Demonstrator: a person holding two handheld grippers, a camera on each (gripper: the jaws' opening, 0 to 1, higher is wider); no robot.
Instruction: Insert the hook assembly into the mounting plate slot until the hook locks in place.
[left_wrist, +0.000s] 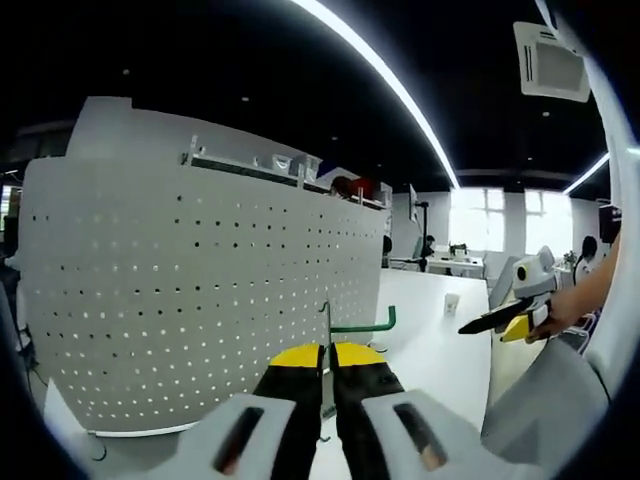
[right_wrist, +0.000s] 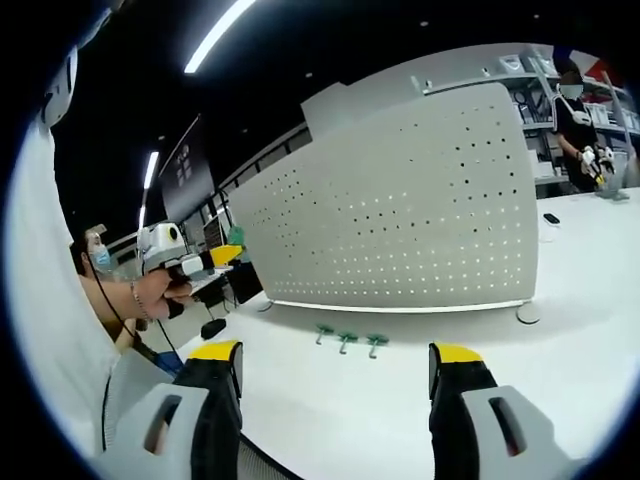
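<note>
Jaws of your left gripper (left_wrist: 327, 372) clamp the green hook (left_wrist: 362, 325) just before the pegboard (left_wrist: 200, 290); your right gripper (right_wrist: 335, 368) gapes wide, three hooks (right_wrist: 347, 339) ahead between its jaws.

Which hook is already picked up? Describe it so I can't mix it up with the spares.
Start at the big white perforated panel standing on the table. The hook is the green one in front of it, clamped in the left tool. Unlike the three spare hooks lying on the table, it is off the surface.
</note>
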